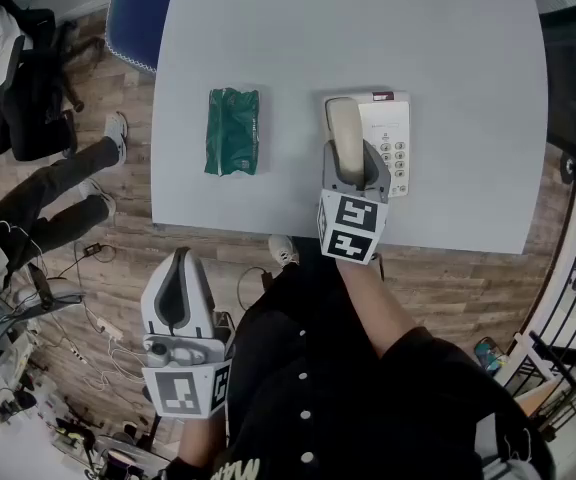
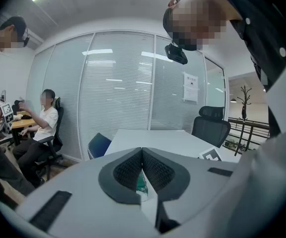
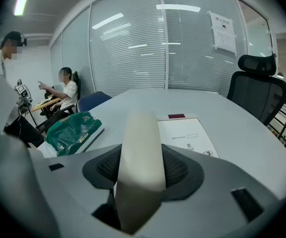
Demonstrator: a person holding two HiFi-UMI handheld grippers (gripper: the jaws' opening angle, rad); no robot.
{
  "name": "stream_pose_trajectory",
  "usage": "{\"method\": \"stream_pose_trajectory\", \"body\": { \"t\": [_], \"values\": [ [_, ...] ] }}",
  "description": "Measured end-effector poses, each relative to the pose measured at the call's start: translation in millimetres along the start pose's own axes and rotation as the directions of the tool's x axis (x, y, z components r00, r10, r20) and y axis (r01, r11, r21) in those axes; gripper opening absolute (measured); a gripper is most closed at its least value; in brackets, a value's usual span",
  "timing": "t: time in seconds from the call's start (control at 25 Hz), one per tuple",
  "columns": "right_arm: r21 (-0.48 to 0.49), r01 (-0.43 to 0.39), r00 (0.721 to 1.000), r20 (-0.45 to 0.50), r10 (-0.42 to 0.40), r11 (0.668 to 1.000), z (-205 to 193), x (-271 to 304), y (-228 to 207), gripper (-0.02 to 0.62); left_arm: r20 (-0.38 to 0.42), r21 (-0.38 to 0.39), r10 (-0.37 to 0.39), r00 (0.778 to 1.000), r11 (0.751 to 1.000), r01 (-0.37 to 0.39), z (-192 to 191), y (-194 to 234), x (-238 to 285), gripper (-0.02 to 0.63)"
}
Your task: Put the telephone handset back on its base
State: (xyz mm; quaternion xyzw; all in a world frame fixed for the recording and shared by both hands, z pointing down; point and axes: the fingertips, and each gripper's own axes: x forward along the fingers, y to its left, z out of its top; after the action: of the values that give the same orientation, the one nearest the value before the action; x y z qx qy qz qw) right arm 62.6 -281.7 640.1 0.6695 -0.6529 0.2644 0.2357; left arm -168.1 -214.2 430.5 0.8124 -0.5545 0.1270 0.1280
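Note:
A cream telephone handset (image 1: 345, 134) (image 3: 140, 162) is clamped between the jaws of my right gripper (image 1: 351, 163) (image 3: 142, 171), lying lengthwise over the left side of the white telephone base (image 1: 388, 138) (image 3: 187, 135). The base has a keypad on its right side and sits near the table's front edge. My left gripper (image 1: 178, 293) (image 2: 142, 170) hangs off the table over the floor at the lower left, its jaws pressed together with nothing between them.
A green plastic packet (image 1: 233, 131) (image 3: 72, 131) lies on the grey table (image 1: 448, 58) left of the phone. A blue chair (image 1: 138, 13) stands at the far left corner, a black office chair (image 3: 259, 86) at the right. People sit by a desk on the left.

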Motion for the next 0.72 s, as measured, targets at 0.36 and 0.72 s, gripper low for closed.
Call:
{"method": "stream_pose_trajectory", "body": {
  "t": [0.36, 0.72],
  "values": [
    [0.003, -0.024, 1.0, -0.011, 0.024, 1.0, 0, 1, 0, 0.232, 0.003, -0.002, -0.005, 1.0, 1.0, 0.005, 1, -4, -1, 0.015],
    [-0.035, -0.078, 0.997, 0.025, 0.079, 0.996, 15, -3, 8, 0.253, 0.019, 0.0, -0.005, 1.0, 1.0, 0.005, 7, -7, -5, 0.015]
  ]
}}
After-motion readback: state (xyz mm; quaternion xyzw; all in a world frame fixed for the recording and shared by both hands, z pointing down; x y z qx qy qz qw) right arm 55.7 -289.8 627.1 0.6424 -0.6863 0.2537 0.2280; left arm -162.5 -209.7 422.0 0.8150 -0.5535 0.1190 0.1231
